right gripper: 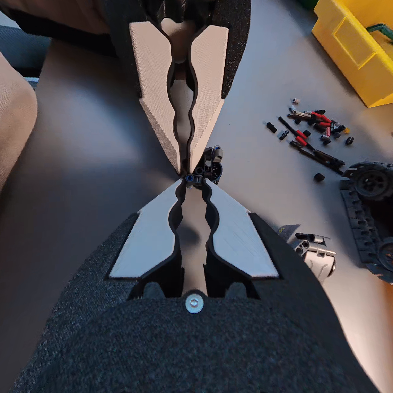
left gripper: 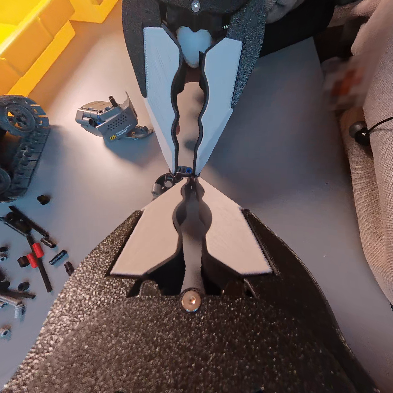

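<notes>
The small black brick assembly [right gripper: 209, 168] is hanging above the tabletop [left gripper: 265, 148], both grippers' jaws clenching on it tip to tip, left gripper [left gripper: 191, 177], right gripper [right gripper: 192, 179], loose pins [right gripper: 312, 127] lying well apart.

Setting: hobby or lab assembly bench, indoors. Evidence:
- Plain grey table [right gripper: 265, 70], smooth top, lit warm from one side.
- Yellow bins [right gripper: 357, 49] at the table's far edge, open-topped and partitioned, the sort used for sorting small parts.
- Loose parts [right gripper: 312, 129] scattered near the bins: black pins, axles, red sleeves, grey connectors.
- Tracked chassis [right gripper: 370, 204] with dark wheels, part-built, near the table edge.
- Grey sub-assembly [left gripper: 110, 121] with perforated panel, lying apart from the chassis.
- Person seated at the table; beige clothing [left gripper: 376, 148] at one edge.
</notes>
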`<state>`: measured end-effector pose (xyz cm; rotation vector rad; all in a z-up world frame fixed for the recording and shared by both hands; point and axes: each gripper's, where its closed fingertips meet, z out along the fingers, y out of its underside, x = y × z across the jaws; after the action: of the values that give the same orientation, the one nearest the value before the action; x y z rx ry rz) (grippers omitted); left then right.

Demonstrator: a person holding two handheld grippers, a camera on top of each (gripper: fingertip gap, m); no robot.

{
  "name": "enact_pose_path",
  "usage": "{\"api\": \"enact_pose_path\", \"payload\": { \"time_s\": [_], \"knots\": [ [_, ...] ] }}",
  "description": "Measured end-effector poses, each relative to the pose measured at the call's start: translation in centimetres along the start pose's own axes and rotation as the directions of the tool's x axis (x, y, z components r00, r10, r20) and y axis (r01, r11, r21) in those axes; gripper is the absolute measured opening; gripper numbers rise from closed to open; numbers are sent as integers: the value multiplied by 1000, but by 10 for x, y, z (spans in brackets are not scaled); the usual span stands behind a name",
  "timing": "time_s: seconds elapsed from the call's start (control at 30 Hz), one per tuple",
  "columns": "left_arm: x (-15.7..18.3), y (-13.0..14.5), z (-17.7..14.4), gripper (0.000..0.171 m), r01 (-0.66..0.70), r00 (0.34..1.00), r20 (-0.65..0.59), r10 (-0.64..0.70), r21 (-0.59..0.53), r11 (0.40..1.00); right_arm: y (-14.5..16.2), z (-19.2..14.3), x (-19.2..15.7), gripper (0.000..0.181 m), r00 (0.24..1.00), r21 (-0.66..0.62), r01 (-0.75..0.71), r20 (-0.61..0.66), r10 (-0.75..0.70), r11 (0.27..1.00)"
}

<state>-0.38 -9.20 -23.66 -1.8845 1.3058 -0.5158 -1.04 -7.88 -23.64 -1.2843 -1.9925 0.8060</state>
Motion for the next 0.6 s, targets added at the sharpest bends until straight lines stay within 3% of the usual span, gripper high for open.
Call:
{"api": "enact_pose_path", "payload": {
  "time_s": [0.17, 0.27, 0.53, 0.6],
  "knots": [
    [1, 1, -1, 10, -26, 1000, 10, 26, -7, 1000, -1, -1, 0, 15, 992, 34, -111, 58, 109, 993],
    [-3, 2, -1, 4, -71, 996, 56, 72, -19, 997, -2, -1, 0, 15, 987, 35, -148, 76, 145, 988],
    [0, 10, 1, 1, -30, 999, 14, 31, -77, 997, -7, 4, -3, 13, 997, 14, 68, -26, -67, 998],
    [0, 11, 0, 1, -17, 1000, 5, 17, -86, 996, -9, 4, -3, 13, 1000, 56, 15, -7, -15, 998]
  ]
}}
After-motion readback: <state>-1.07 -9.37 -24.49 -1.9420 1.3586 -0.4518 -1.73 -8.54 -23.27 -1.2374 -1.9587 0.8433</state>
